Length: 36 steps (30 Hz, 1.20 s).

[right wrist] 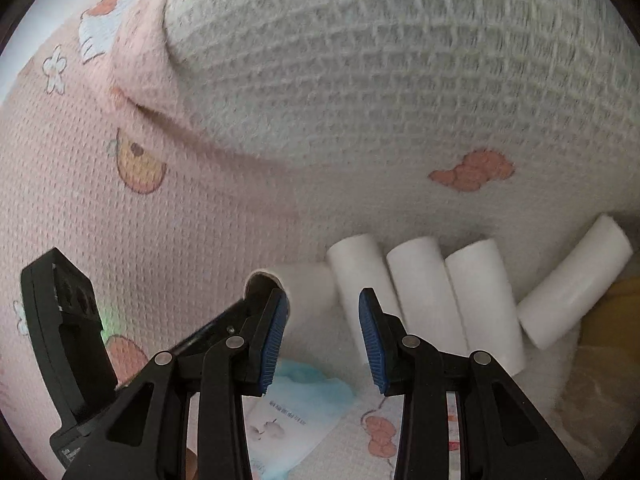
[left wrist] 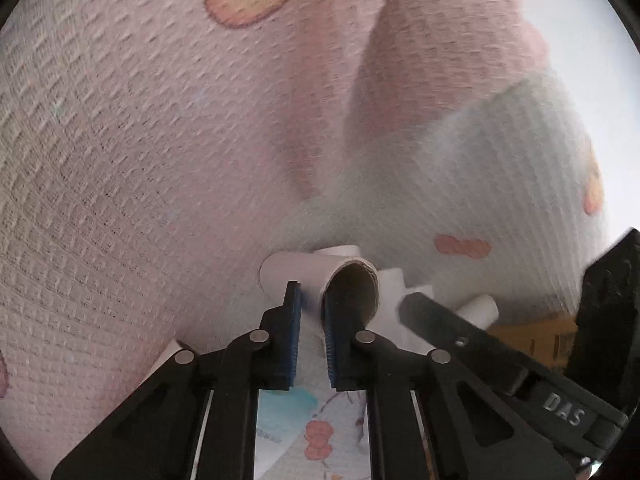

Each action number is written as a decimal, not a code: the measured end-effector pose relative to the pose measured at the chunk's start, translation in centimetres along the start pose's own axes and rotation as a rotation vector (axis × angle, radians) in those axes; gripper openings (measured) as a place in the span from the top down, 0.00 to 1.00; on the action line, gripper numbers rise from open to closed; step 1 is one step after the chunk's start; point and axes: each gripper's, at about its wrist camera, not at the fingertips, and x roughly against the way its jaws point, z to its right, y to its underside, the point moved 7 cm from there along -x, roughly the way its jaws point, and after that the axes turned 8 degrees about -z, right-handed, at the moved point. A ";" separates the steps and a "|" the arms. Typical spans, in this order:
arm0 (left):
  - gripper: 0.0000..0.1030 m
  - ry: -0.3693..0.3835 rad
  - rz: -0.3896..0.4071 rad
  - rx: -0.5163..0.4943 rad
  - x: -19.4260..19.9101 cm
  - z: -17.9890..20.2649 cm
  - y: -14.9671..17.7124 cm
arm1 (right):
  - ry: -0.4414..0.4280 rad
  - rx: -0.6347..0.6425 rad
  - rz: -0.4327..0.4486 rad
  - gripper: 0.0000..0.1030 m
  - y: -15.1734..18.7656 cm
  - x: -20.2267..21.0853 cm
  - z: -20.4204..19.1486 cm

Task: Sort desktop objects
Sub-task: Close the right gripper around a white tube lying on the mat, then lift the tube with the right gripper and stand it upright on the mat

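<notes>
A white paper roll [left wrist: 280, 274] with a brown cardboard core lies at the foot of the bundled cloths. My left gripper [left wrist: 310, 290] is shut on its wall, one pad inside the core and the other outside. In the right wrist view the same roll [right wrist: 304, 288] shows one of the left fingers [right wrist: 236, 316] entering its core. Several more white rolls [right wrist: 424, 288] lie side by side to its right. My right gripper [right wrist: 323, 293] hovers over the nearest of them [right wrist: 352, 268], jaws apart, with nothing pressed between the pads.
A pink waffle cloth [right wrist: 120, 220] with printed figures and a white waffle bundle [right wrist: 380, 80] fill the background. A blue and white packet [right wrist: 288, 412] lies under the grippers. A yellow object [right wrist: 612, 320] sits at the right edge.
</notes>
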 end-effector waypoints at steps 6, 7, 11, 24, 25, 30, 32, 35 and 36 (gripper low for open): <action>0.88 0.089 0.000 -0.018 1.6 -0.4 2.1 | -0.121 0.006 0.006 0.67 2.0 -0.5 -1.4; 0.88 0.105 0.002 -0.019 1.7 -0.4 1.9 | -0.139 0.016 0.016 0.67 2.3 -0.3 -1.8; 0.91 0.171 0.050 -0.025 3.3 -0.6 3.2 | -0.160 0.056 0.046 0.68 3.7 0.4 -3.7; 0.91 0.149 0.234 -0.206 8.2 2.4 10.1 | -0.173 0.178 0.125 0.68 7.6 5.5 -2.9; 0.91 0.132 0.239 -0.215 8.4 2.1 10.8 | -0.185 0.173 0.122 0.68 8.1 5.4 -2.7; 0.90 0.102 0.223 -0.221 6.9 2.2 13.8 | -0.170 0.215 0.159 0.68 12.0 5.8 -2.0; 0.91 0.104 0.228 -0.220 6.0 2.7 15.1 | -0.141 0.264 0.167 0.68 13.2 5.7 -2.0; 0.92 0.119 0.199 -0.205 4.7 1.8 17.0 | -0.072 0.349 0.178 0.68 15.2 5.5 -2.0; 0.92 0.120 0.195 -0.197 3.9 1.5 17.6 | -0.042 0.369 0.171 0.68 15.7 5.1 -1.7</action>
